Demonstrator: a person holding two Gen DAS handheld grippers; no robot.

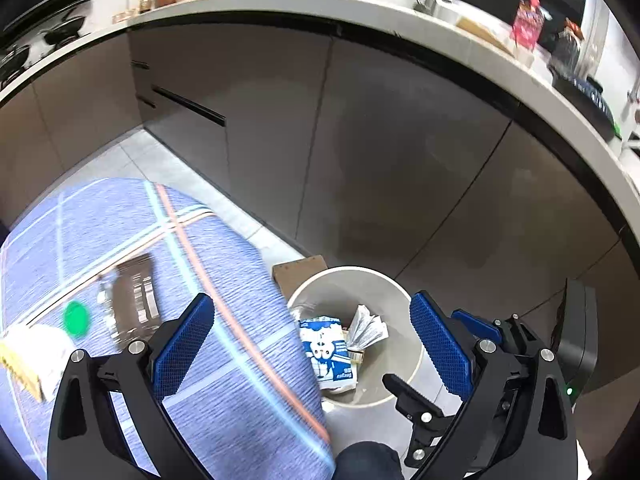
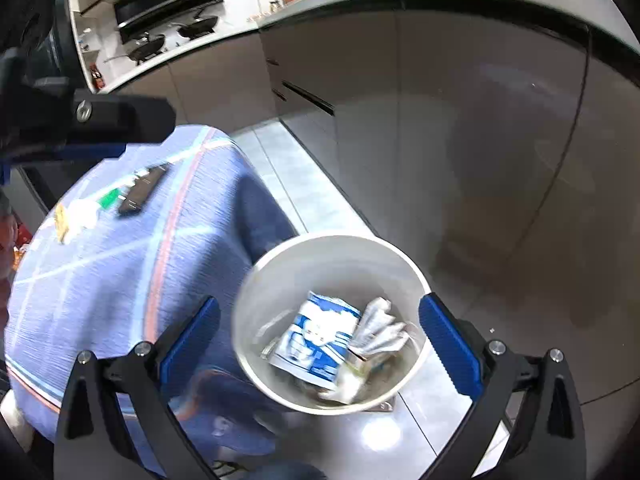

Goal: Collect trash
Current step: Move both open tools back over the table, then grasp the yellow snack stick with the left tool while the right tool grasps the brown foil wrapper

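Observation:
A white round trash bin (image 2: pixel 256 292) stands on the floor beside a table with a blue plaid cloth (image 2: pixel 120 272). Inside lie a blue-and-white carton (image 2: pixel 316 340) and crumpled paper (image 2: pixel 380 332). The bin (image 1: pixel 320 284), carton (image 1: pixel 328 352) and paper (image 1: pixel 366 326) also show in the left wrist view. On the cloth (image 1: pixel 120 220) lie a dark wrapper (image 1: pixel 134 300), a green cap (image 1: pixel 76 318) and a white and yellow scrap (image 1: pixel 28 354). My right gripper (image 2: pixel 320 344) is open and empty above the bin. My left gripper (image 1: pixel 312 344) is open and empty over the table edge.
Grey kitchen cabinets (image 1: pixel 400 140) under a white counter (image 1: pixel 280 2) run behind the bin. A brown cardboard piece (image 1: pixel 298 274) lies by the bin. The right gripper's body (image 1: pixel 500 360) shows beside my left one. Pans sit on a stove (image 2: pixel 168 40) far left.

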